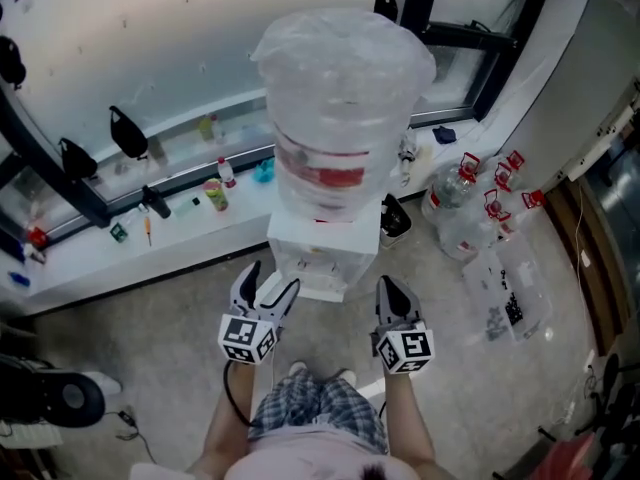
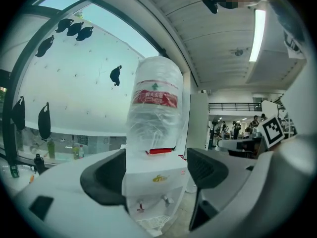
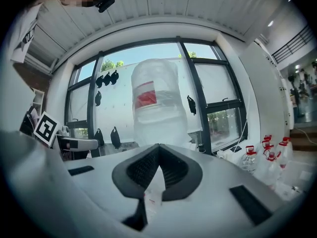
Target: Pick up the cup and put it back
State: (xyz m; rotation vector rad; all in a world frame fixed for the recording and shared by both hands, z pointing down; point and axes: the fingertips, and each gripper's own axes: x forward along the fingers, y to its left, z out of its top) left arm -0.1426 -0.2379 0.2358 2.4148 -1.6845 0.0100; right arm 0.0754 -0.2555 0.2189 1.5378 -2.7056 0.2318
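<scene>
My left gripper (image 1: 270, 280) has its jaws wide apart and holds nothing. My right gripper (image 1: 392, 290) has its jaw tips pressed together, with nothing in them. The white water dispenser (image 1: 322, 258) stands at 12 o'clock with a big bottle (image 1: 345, 118) on top. Small bottles (image 1: 462, 203) sit at 2 o'clock. I cannot tell where the cup is

Place: a shared office or lab hall, by the look of it.
Drinking water: a white water dispenser (image 1: 322, 263) topped by a big upturned bottle (image 1: 345, 108); spare jugs (image 1: 462, 213) stand on the floor beside it.
Windows: tall dark-framed panes (image 3: 220, 90) above a white ledge (image 1: 175, 233) holding small bottles.
Background: people (image 2: 233, 129) far off, a railed upper gallery (image 2: 230, 106), a ceiling strip light (image 2: 256, 29).
</scene>
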